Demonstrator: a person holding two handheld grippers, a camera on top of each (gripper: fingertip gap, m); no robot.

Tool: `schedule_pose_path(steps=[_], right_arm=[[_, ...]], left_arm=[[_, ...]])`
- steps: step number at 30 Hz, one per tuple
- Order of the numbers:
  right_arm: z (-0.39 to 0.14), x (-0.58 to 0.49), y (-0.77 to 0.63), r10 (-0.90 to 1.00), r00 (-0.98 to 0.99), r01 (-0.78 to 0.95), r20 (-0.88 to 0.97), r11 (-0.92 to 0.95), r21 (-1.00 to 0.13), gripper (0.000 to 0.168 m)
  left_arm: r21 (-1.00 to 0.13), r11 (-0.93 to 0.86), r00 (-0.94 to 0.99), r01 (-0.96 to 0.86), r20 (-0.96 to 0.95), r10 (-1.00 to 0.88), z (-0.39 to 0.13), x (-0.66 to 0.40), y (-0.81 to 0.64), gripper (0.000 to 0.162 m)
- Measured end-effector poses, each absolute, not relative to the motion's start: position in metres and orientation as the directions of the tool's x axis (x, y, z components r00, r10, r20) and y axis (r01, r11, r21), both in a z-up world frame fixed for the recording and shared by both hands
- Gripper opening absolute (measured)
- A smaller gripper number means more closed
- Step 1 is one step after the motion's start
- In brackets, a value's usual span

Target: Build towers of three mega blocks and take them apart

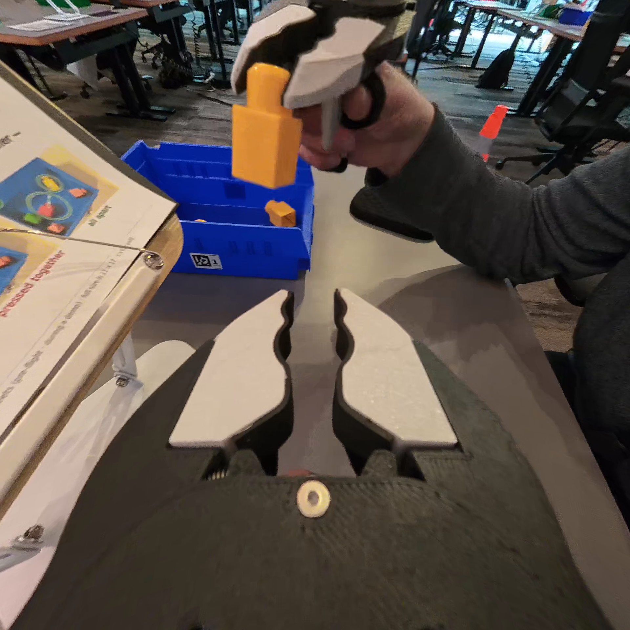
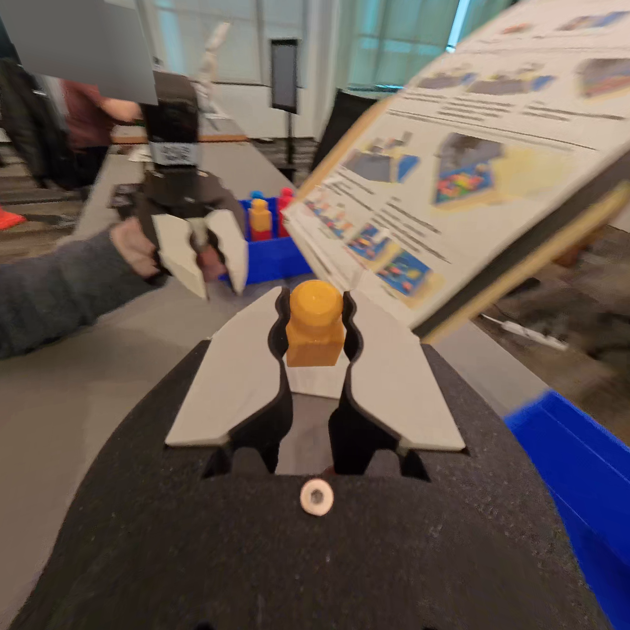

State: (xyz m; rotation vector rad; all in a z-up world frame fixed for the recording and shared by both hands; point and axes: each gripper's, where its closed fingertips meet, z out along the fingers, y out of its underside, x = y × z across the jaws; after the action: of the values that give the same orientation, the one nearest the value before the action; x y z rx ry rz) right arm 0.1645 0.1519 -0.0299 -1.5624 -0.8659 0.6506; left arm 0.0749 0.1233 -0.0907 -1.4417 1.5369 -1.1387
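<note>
The right gripper (image 2: 313,317) is raised in the air, fingers clamped, a hand (image 1: 375,129) around its handle. The left gripper (image 1: 313,306) hovers low, fingers parted and empty.

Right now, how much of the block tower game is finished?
Hard to say what's finished. A tower with an orange block on a red block already stands in the far blue plastic bin. In hand: the right hand-held gripper clamps one orange plastic block by its stud, in the air. The left hand-held gripper is open and empty. Left: a loose orange block lies in the near blue bin, not stacked.
</note>
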Motion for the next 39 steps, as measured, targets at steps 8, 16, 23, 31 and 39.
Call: schedule_pose_path(steps=[8,16,23,31,39], right_arm=[[-0.09,0.289,0.2,0.545,0.838,0.188,-0.016,-0.317,-0.929,0.029],[-0.169,0.334,0.219,0.407,0.905,0.138,-0.126,-0.559,-0.817,0.039],[-0.154,0.339,0.22,0.375,0.926,0.172,-0.042,-0.519,-0.837,0.041],[-0.115,0.299,0.212,0.471,0.882,0.226,0.007,-0.411,-0.883,0.04],[-0.094,0.271,0.202,0.538,0.841,0.284,0.059,-0.347,-0.894,0.04]], left_arm=[[-0.943,-0.017,-0.086,-0.333,0.048,-0.995,-0.087,0.072,0.128,0.007],[-0.941,-0.032,-0.09,-0.337,0.066,-0.994,-0.091,0.074,0.128,0.006],[-0.941,-0.026,-0.091,-0.336,0.06,-0.994,-0.09,0.073,0.128,0.007],[-0.927,0.024,-0.012,-0.376,-0.021,-1.0,-0.089,0.068,0.135,0.018],[-0.932,0.009,0.295,-0.363,-0.124,-0.947,-0.07,-0.007,0.16,0.027]])
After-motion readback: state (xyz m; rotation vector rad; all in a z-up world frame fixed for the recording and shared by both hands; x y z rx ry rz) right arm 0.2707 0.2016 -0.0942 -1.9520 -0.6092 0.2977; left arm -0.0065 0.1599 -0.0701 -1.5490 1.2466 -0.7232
